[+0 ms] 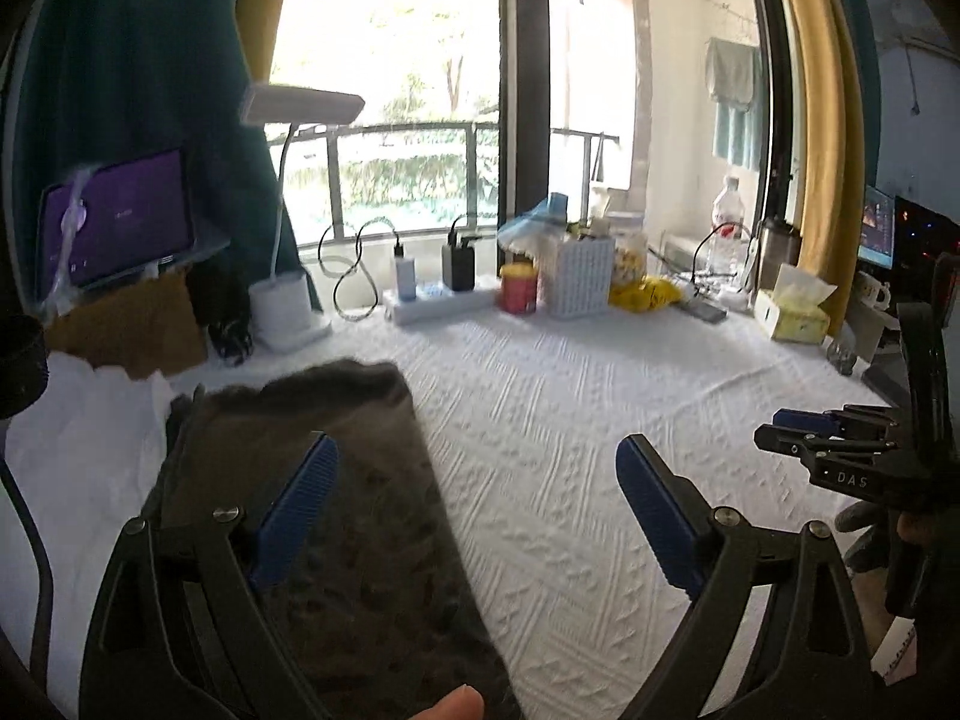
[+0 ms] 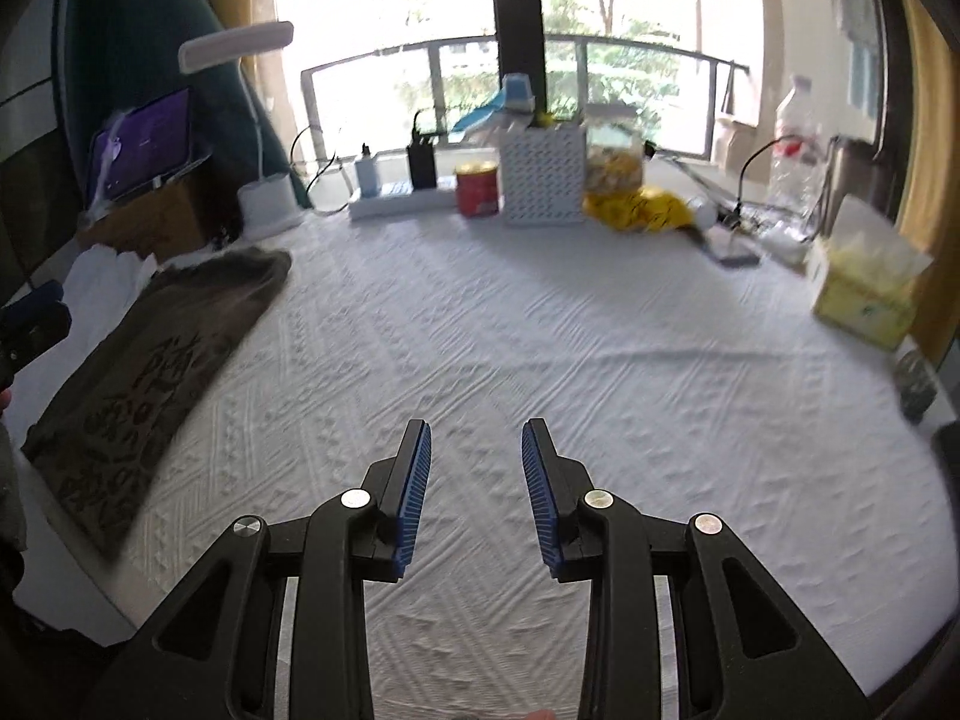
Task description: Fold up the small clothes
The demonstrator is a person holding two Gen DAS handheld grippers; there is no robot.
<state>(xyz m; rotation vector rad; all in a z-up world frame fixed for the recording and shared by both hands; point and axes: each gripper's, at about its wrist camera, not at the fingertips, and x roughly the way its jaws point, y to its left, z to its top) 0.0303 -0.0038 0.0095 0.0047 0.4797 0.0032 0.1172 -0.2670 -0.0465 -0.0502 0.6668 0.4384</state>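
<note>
Fingers of the left gripper (image 1: 477, 516) stand wide apart with nothing between them; its left finger (image 1: 300, 510) hangs over the folded brown garment (image 1: 336, 480), its right one over bare white bench cover (image 1: 570, 408). That garment lies flat at the bench's left side, by a white cloth (image 1: 78, 438). Further right, the right gripper (image 2: 476, 492) hangs over bare cover, fingers a modest gap apart and empty, the garment (image 2: 150, 372) well to their left.
</note>
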